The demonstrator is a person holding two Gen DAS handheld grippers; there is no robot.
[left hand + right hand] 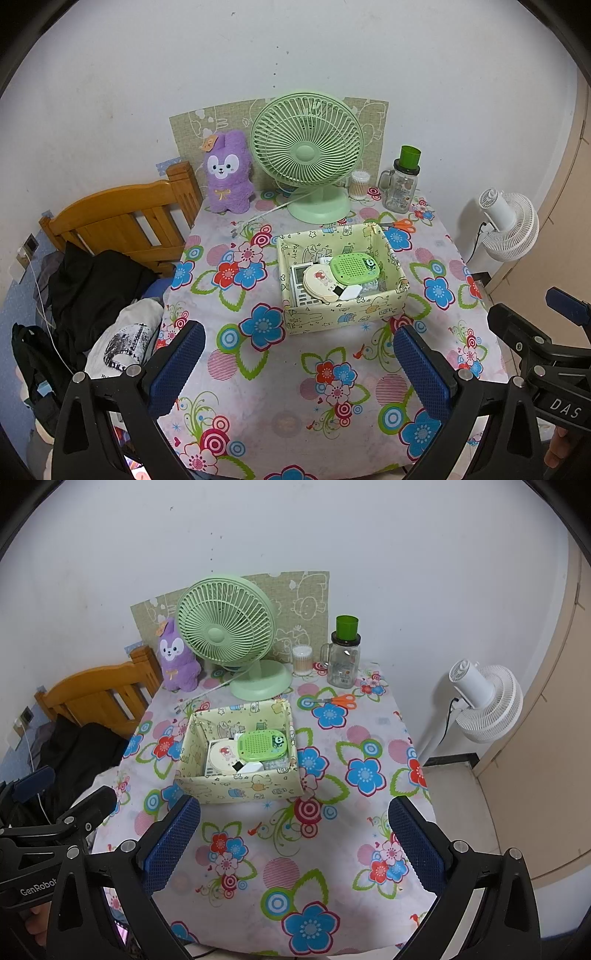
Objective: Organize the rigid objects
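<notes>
Both the left gripper (299, 363) and right gripper (293, 840) are held wide apart, fingers empty, above the desk (332, 878). Rigid objects, including a green speaker (354, 268), are seen inside the fabric box (332, 317)

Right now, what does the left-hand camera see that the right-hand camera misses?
Only the left wrist view shows the white printed cloth and the black backpack heaped beside the bed. Only the right wrist view shows the bare floor right of the table. Both show the yellow box filled with small items, the green fan, purple plush, orange scissors, glass jar and white fan. Both grippers, left and right, are open and empty.
</notes>
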